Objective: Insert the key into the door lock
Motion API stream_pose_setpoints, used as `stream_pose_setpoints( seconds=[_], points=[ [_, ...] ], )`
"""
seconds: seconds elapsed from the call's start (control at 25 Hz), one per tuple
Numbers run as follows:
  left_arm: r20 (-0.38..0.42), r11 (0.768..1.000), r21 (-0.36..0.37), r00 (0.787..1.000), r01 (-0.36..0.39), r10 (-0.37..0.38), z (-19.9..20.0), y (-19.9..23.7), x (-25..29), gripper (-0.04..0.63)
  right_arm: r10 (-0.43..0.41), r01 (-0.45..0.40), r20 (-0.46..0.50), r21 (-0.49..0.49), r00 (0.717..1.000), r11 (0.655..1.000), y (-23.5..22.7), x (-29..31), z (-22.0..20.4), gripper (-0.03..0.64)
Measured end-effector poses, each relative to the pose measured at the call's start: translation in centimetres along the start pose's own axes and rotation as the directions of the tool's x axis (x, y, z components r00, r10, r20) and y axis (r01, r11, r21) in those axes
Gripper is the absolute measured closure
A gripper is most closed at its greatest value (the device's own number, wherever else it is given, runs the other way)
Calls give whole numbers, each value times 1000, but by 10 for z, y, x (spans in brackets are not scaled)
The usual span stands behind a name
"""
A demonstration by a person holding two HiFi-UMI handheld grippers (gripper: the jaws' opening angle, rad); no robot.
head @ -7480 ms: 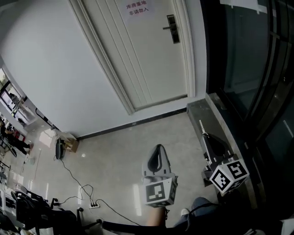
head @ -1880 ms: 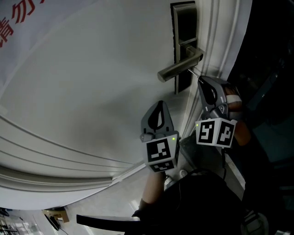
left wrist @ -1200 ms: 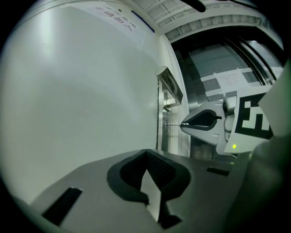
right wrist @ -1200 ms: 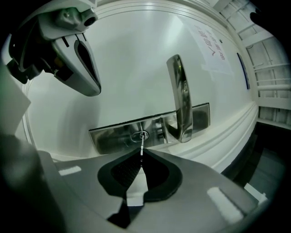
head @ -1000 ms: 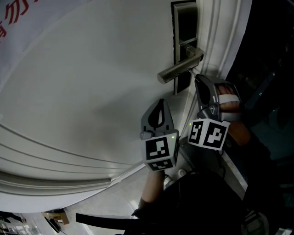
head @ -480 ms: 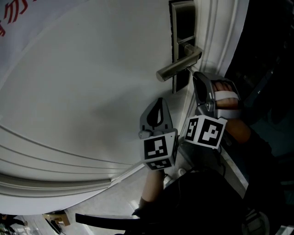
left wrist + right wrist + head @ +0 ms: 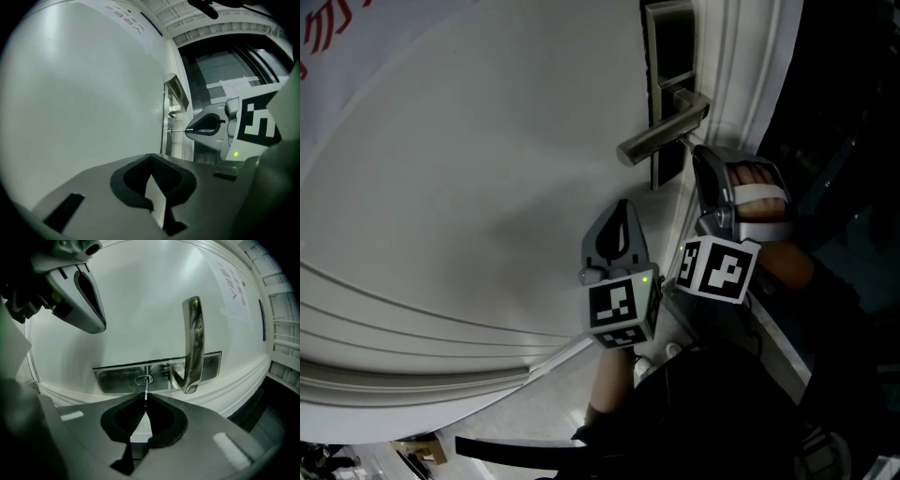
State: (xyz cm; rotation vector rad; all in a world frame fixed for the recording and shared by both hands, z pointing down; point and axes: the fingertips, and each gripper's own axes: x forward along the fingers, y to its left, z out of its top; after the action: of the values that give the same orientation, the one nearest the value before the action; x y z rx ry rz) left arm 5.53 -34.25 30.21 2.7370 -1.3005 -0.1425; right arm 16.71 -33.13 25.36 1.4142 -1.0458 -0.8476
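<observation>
Right gripper view has the right claw pinching the key, tip at the lock; left claw closed, empty.

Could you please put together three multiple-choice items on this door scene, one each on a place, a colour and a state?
1. Where is the tip of the key?
A) on the lever handle
B) at the keyhole in the lock plate
C) on the door frame

2. What colour is the door?
A) red
B) black
C) white

3. How do the jaws of the left tool stand?
A) shut, with nothing between them
B) wide apart
C) shut on the key

Answers:
1 B: the right tool view shows the key running from the right tool up to the keyhole.
2 C: the door panel looks white in every view.
3 A: the left tool view shows its jaws together and empty.
</observation>
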Motion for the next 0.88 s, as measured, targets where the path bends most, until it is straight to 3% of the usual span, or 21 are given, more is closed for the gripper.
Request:
stream_pose_setpoints(
  seconds=[0.88],
  points=[
    [16, 999, -14, 999, 33, -33, 3, -3, -2, 595, -45, 41, -33, -114, 998, 993, -2, 3, 4, 609]
  ],
)
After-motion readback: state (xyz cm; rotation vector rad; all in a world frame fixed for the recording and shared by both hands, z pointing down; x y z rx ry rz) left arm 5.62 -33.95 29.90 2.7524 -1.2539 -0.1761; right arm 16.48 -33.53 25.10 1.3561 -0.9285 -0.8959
